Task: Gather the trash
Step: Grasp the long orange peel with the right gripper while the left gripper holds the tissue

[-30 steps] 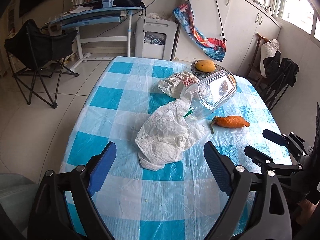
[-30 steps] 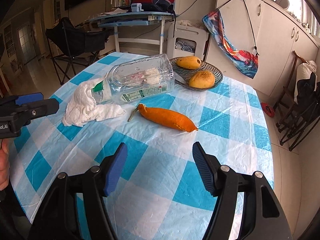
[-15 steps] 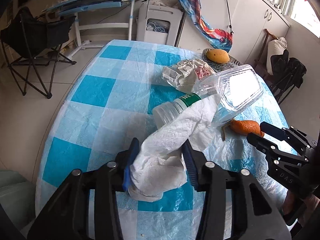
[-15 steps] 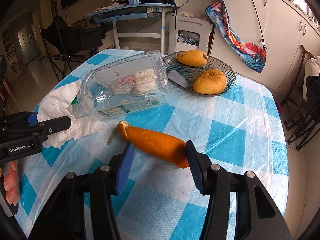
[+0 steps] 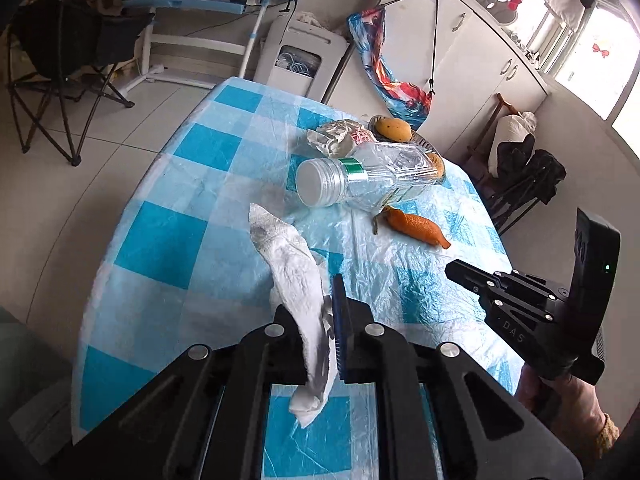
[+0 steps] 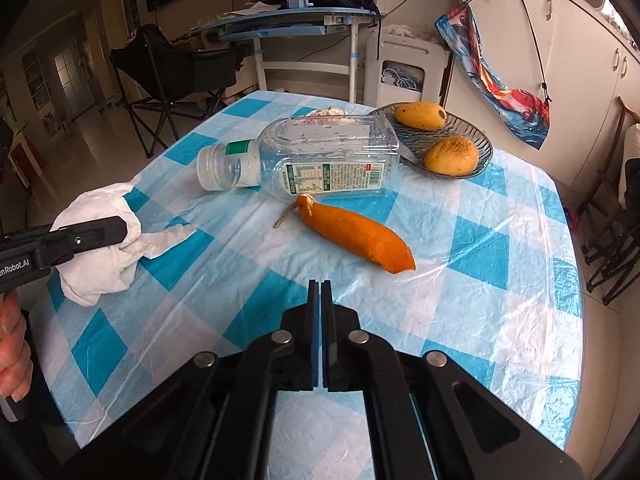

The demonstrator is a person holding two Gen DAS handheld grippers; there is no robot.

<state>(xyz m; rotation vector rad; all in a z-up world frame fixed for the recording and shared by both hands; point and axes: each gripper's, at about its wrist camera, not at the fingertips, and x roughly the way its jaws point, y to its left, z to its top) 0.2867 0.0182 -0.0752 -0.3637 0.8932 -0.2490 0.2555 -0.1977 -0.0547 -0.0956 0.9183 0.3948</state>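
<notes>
My left gripper is shut on a crumpled white paper towel and holds it lifted above the checked tablecloth; it also shows in the right wrist view. An empty clear plastic bottle lies on its side mid-table, also seen in the right wrist view. An orange peel lies just in front of it. My right gripper is shut and empty, just short of the peel's near tip. A crumpled wrapper lies behind the bottle.
A glass bowl with two mangoes stands at the table's far right. The table has a blue-white checked plastic cover. A folding chair, a desk and cabinets stand beyond it.
My left gripper closed on the paper towel and lifted it off the bottle and table. My right gripper closed empty, with the orange peel left on the table.
</notes>
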